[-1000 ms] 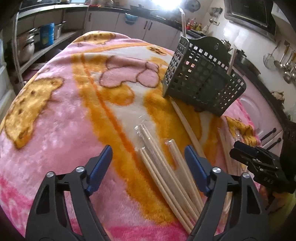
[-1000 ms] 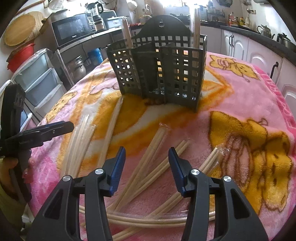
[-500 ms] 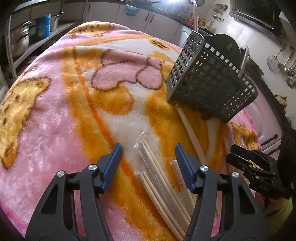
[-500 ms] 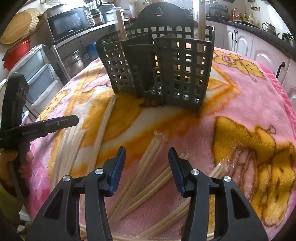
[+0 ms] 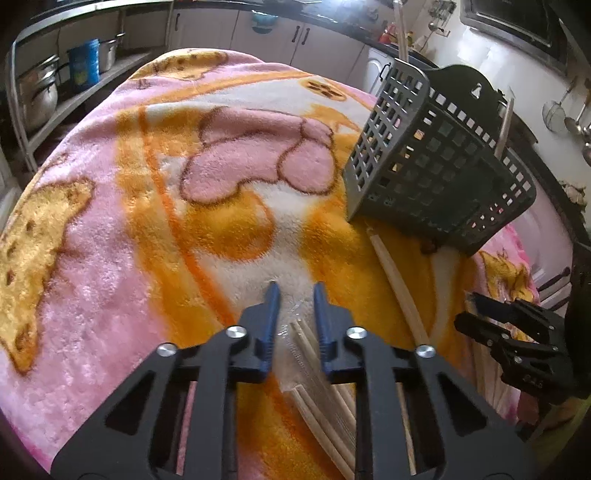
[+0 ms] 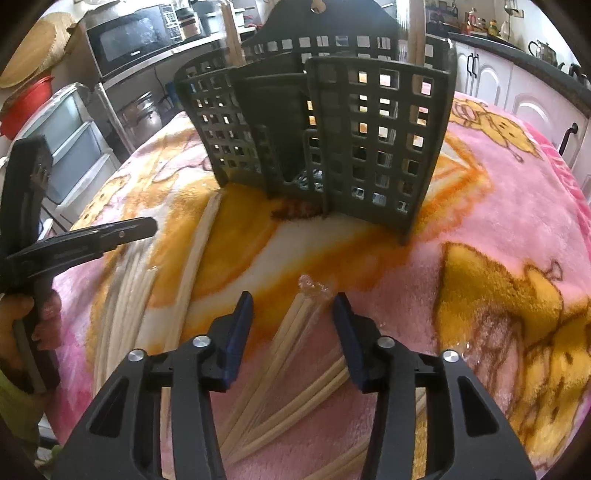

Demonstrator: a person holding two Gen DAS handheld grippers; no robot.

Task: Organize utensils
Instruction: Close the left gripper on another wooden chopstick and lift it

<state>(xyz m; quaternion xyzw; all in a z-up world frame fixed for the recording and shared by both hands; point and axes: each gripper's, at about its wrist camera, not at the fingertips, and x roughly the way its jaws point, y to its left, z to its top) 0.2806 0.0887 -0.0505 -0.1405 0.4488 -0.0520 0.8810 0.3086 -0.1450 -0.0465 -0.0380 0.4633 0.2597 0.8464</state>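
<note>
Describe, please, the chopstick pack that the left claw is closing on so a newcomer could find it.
Start at the dark grey utensil basket on the pink blanket. Nearer the camera, the wrapped chopstick pack lies between the left claw fingers. Unlike the loose pale sticks alongside, it has a clear plastic sleeve.

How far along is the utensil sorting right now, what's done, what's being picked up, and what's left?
Early stage. Done: two chopstick packs already stand in the gray basket, one at the left, one at the right. In hand: nothing gripped yet; the left gripper straddles a wrapped pack, jaws narrowed around it, and the right gripper is open over another pack. Left: several packs lying on the blanket.
</note>
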